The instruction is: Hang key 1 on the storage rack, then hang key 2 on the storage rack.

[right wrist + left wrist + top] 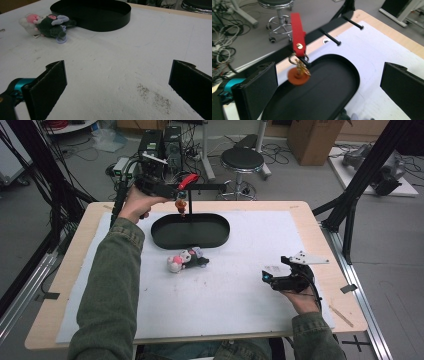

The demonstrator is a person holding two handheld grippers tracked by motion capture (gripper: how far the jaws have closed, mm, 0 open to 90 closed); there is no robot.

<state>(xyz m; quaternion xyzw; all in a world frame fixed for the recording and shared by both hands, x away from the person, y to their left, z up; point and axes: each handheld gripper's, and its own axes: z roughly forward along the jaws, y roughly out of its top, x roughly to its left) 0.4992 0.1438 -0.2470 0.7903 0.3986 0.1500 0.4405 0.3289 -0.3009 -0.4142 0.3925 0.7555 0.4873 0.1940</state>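
Left hand-held gripper [325,92] raised over the far rim of the black oval tray [190,231], jaws spread wide, nothing between the pads. Red keychain strap [297,35] with its gold links and orange disc (blurred) in mid-air above the tray, touching neither jaw. Right hand-held gripper [117,90] low over the white mat [225,290] on the table, well to the near right of the tray, jaws wide apart, empty. Small plush toy [186,260] lying just beside the tray's near rim.
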